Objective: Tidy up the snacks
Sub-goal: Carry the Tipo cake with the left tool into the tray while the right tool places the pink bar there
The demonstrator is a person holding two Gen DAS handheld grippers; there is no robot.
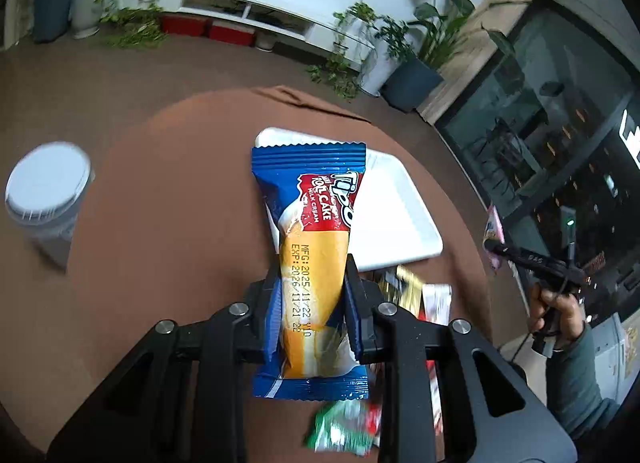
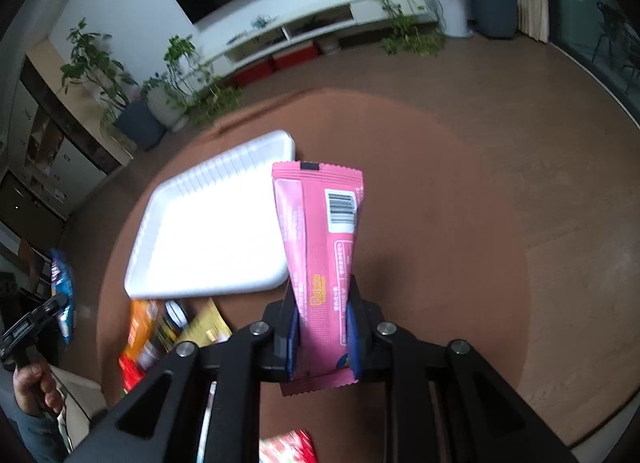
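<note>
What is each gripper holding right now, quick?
Left gripper: shut on the blue Tipo roll cake packet.
Right gripper: shut on the pink snack packet.

One white foam tray sits on one round brown table. Two snack packets are lifted: one blue roll cake packet and one pink snack bar. One white lidded tub stands apart. The blurred packets heaped beside the tray cannot be counted.
</note>
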